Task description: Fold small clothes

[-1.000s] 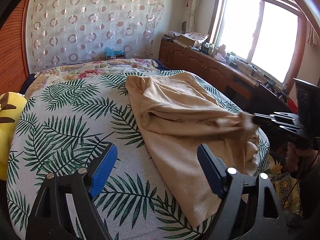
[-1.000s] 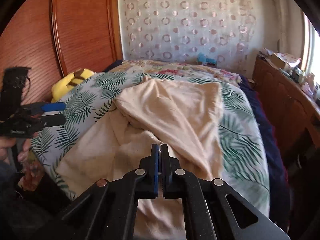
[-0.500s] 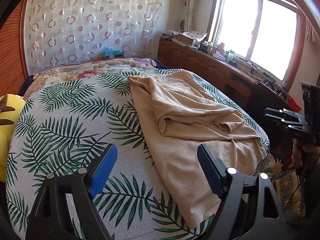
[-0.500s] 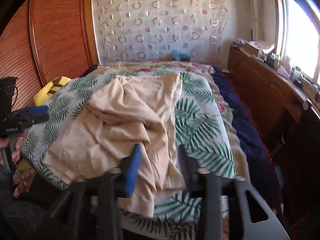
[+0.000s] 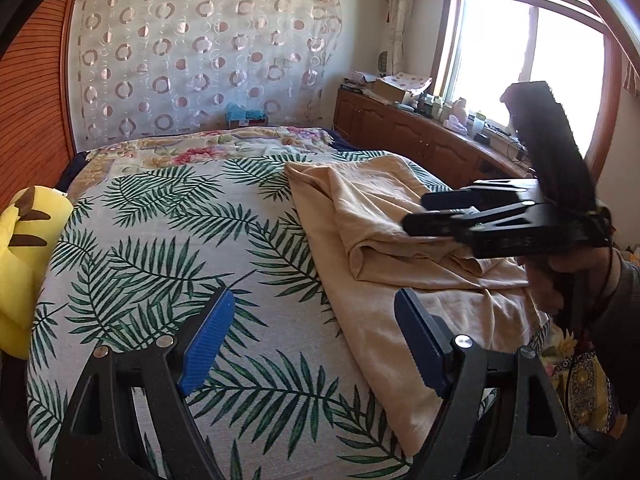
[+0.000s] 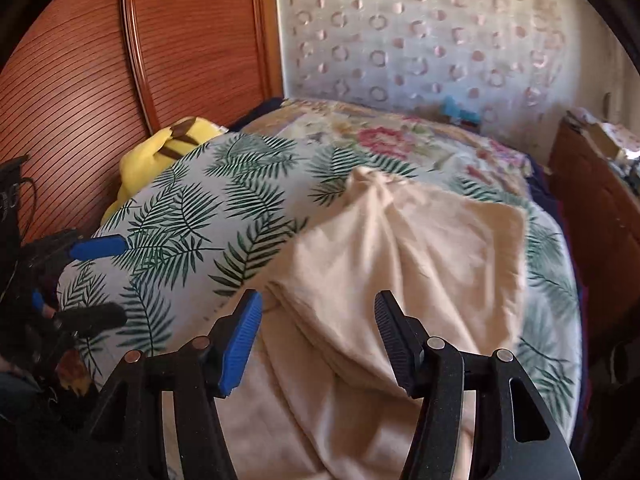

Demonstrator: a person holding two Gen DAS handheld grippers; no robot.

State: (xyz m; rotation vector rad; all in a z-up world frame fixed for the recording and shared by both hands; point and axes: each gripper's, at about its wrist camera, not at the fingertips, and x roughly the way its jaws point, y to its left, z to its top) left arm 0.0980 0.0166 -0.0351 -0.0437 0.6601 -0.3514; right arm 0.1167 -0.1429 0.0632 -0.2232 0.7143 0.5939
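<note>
A beige garment (image 5: pixel 404 240) lies loosely folded on the right side of the palm-leaf bedspread (image 5: pixel 168 240); it also shows in the right wrist view (image 6: pixel 400 264). My left gripper (image 5: pixel 310 340) is open and empty above the bedspread, just left of the garment's near edge. My right gripper (image 6: pixel 316 340) is open and empty, hovering over the garment's near part. The right gripper also shows in the left wrist view (image 5: pixel 420 216), over the garment's folded part. The left gripper shows at the left edge of the right wrist view (image 6: pixel 96 280).
A yellow plush toy (image 5: pixel 28 256) lies at the bed's left side by the wooden headboard (image 6: pixel 120 60). A floral quilt (image 5: pixel 224 148) covers the bed's far end. A wooden cabinet (image 5: pixel 420 140) with clutter runs under the window on the right.
My right gripper let go of the garment and opened; the cloth dropped onto the bed in a loose fold. The right gripper then moved back over the garment. My left gripper stayed open and nearly still.
</note>
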